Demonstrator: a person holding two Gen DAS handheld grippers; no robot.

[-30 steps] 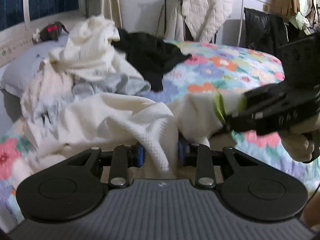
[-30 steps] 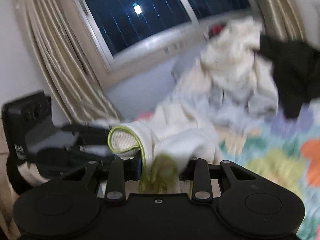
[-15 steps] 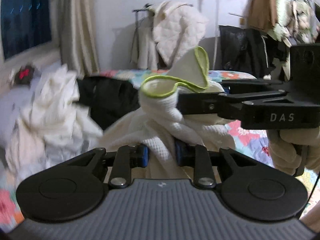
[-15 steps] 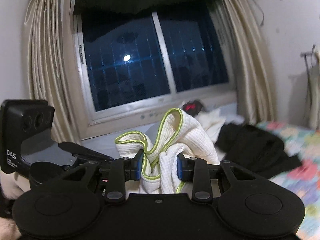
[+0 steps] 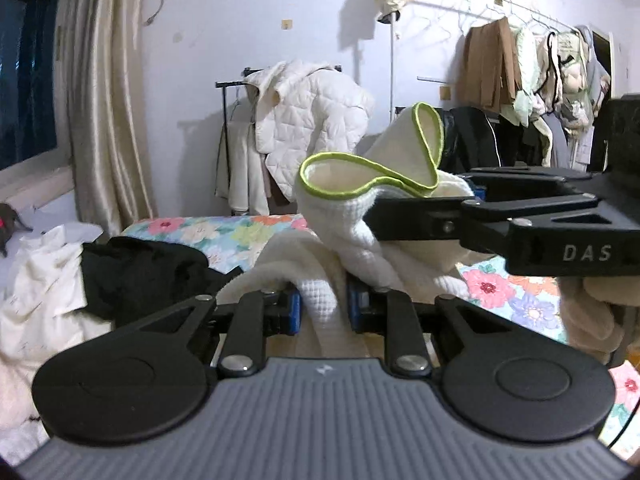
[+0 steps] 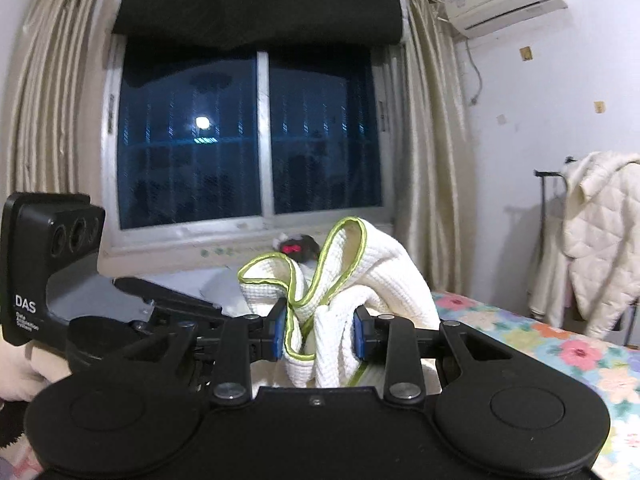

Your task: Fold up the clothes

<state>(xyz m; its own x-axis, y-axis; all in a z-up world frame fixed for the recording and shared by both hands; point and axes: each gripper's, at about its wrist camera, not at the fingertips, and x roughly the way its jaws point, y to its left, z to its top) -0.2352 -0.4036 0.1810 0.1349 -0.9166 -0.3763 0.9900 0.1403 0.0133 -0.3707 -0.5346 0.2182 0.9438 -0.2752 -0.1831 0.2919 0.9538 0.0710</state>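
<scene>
**Ana:** Left wrist view showed the left gripper (image 5: 322,306) with its fingers clamped on a bunch of the white waffle garment (image 5: 352,220), held up above the bed (image 5: 516,292). The right gripper (image 5: 374,216) pinched its green-trimmed edge close by.

**Ben:** The right wrist view agreed: the right one's fingers were clamped on gathered folds. Both grips sat too near each other and held wads, not corners. To fold well, he judged, the grips needed to part along the trim until one edge hung flat, clear of the black garment (image 5: 140,276) and the cream heap (image 5: 36,292).
</scene>
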